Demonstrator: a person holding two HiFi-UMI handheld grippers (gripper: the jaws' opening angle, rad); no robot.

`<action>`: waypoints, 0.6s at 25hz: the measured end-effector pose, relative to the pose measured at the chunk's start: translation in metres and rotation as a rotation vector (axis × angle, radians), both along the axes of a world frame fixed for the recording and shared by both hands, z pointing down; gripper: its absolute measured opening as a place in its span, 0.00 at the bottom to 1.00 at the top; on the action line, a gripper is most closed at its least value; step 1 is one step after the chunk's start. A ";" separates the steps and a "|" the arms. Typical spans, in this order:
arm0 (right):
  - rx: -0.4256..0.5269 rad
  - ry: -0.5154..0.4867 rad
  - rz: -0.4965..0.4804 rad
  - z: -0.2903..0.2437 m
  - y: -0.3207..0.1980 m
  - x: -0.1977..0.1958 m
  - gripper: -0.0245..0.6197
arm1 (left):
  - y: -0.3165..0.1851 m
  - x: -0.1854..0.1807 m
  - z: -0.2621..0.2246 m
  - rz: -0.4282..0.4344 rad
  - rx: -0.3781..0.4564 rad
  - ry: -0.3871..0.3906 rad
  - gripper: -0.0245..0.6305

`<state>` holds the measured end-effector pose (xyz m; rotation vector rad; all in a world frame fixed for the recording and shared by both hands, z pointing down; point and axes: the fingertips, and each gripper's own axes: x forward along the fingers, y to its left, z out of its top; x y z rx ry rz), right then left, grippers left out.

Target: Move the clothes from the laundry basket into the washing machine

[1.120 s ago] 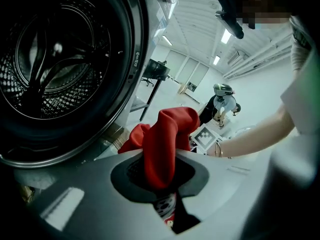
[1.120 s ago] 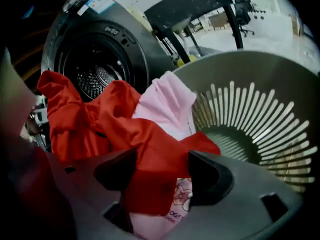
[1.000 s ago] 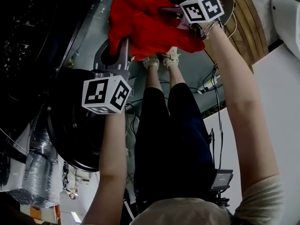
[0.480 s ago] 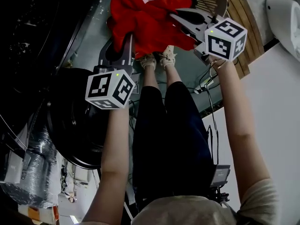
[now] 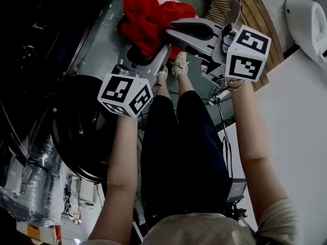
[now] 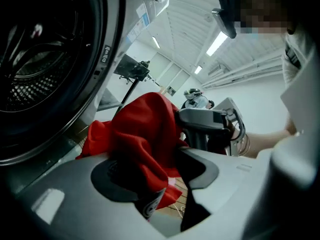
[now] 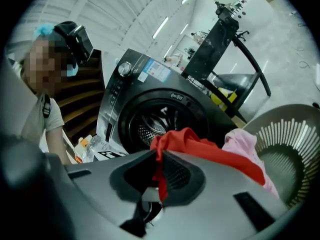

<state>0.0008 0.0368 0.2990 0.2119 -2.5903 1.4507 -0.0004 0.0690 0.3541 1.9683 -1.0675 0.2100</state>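
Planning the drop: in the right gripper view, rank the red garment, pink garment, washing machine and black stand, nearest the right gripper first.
1. Red crumpled fabric garment, pinched in the right gripper's just-closed jaws.
2. Pale pink fabric garment, at right, beside it.
3. Dark front-loading washing machine, centre, beyond.
4. Black metal stand, upper right, behind the machine.

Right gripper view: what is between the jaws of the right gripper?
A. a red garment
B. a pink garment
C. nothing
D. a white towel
A: the right gripper has just been closing its jaws, and they pinch a fold of the red garment; the pink garment lies beyond, free of them.
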 end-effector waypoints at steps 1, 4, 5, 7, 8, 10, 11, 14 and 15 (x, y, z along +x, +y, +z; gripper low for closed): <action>0.006 0.006 -0.022 -0.001 0.002 -0.003 0.10 | 0.000 0.002 -0.002 0.024 0.011 -0.002 0.41; 0.041 0.049 -0.121 -0.002 0.013 -0.011 0.10 | -0.003 0.004 0.000 0.090 0.044 -0.079 0.51; 0.057 0.069 -0.158 -0.002 0.017 -0.013 0.10 | -0.005 0.005 0.002 0.119 0.056 -0.118 0.56; 0.085 0.109 -0.226 -0.002 0.027 -0.016 0.10 | -0.008 0.008 0.005 0.176 0.085 -0.185 0.59; 0.094 0.124 -0.251 -0.001 0.031 -0.017 0.10 | -0.011 0.010 0.006 0.200 0.103 -0.213 0.59; 0.095 0.139 -0.272 0.000 0.035 -0.019 0.10 | -0.016 0.011 0.008 0.227 0.138 -0.253 0.59; 0.088 0.137 -0.266 0.001 0.035 -0.019 0.10 | -0.018 0.010 0.009 0.228 0.151 -0.262 0.59; 0.038 0.087 -0.197 0.002 0.029 -0.019 0.10 | -0.024 0.007 0.011 0.190 0.178 -0.261 0.42; 0.021 0.062 -0.166 0.002 0.026 -0.020 0.11 | -0.026 0.005 0.011 0.165 0.183 -0.257 0.30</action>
